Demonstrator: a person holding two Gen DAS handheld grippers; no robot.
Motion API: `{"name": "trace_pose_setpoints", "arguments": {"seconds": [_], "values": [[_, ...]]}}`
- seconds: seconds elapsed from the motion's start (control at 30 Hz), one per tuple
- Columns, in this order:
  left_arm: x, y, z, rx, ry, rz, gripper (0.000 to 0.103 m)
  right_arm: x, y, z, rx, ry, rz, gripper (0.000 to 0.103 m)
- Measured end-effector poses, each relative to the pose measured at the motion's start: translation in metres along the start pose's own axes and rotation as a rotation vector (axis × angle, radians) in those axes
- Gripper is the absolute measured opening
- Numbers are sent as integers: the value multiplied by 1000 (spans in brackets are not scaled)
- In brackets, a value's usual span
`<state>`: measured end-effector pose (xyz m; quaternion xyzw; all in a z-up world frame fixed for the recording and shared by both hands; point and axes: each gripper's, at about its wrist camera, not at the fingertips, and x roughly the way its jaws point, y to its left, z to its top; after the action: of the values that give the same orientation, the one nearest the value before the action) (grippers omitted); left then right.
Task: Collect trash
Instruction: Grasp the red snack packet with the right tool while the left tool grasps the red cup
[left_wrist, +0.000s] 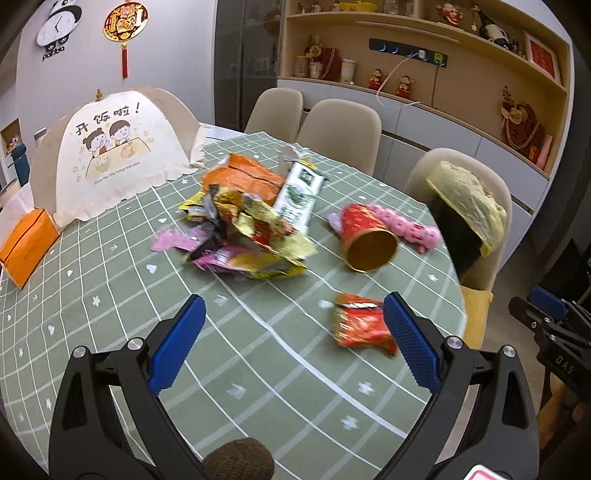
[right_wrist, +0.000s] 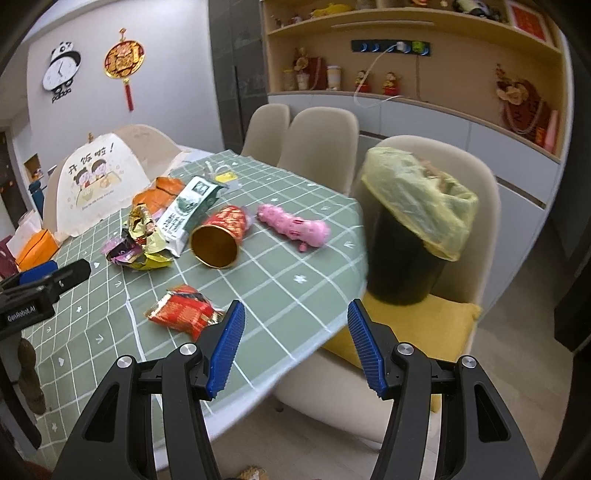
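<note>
The left gripper (left_wrist: 293, 325) hangs above the table (left_wrist: 258, 387) with its jaws spread wide and nothing between them. The red snack wrapper (left_wrist: 360, 325) lies flat just beside the inner face of its right jaw, while the pile of wrappers (left_wrist: 243, 236) and the milk carton (left_wrist: 299, 192) sit well ahead of the tips. The red paper cup (left_wrist: 365, 242) lies on its side ahead and to the right, touching or nearly touching the pink toy (left_wrist: 410, 227).

The right gripper (right_wrist: 295, 343) is also wide open and empty, over the table edge; the red snack wrapper (right_wrist: 183, 310) is just left of its left jaw, and the trash bin (right_wrist: 406, 251) with its yellow bag (right_wrist: 417, 195) stands on a chair (right_wrist: 476, 206) ahead to the right.

Likely risks:
1. The flat, slick wrapper may slide under closing jaws instead of being pinched.
2. The cup may roll away when nudged.
3. Both grippers aiming at the same wrapper could collide.
4. The pink toy may be taken as trash.
5. A drop onto the bag's slack rim may miss the bin.
</note>
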<state>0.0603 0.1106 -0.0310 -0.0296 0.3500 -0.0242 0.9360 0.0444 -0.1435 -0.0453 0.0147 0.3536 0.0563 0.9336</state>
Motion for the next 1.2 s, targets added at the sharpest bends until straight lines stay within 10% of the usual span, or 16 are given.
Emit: {"name": "trace_pose_setpoints", "arguments": {"seconds": [0.57, 0.63, 0.77, 1.2], "values": [[43, 103, 7, -145, 79, -6, 93, 121, 108, -1, -392, 236, 217, 55], [45, 103, 7, -154, 86, -17, 93, 125, 106, 1, -401, 258, 248, 54], [47, 94, 10, -154, 87, -49, 93, 129, 87, 12, -330, 336, 350, 14], [83, 19, 36, -190, 110, -61, 94, 109, -22, 73, -250, 211, 347, 9]]}}
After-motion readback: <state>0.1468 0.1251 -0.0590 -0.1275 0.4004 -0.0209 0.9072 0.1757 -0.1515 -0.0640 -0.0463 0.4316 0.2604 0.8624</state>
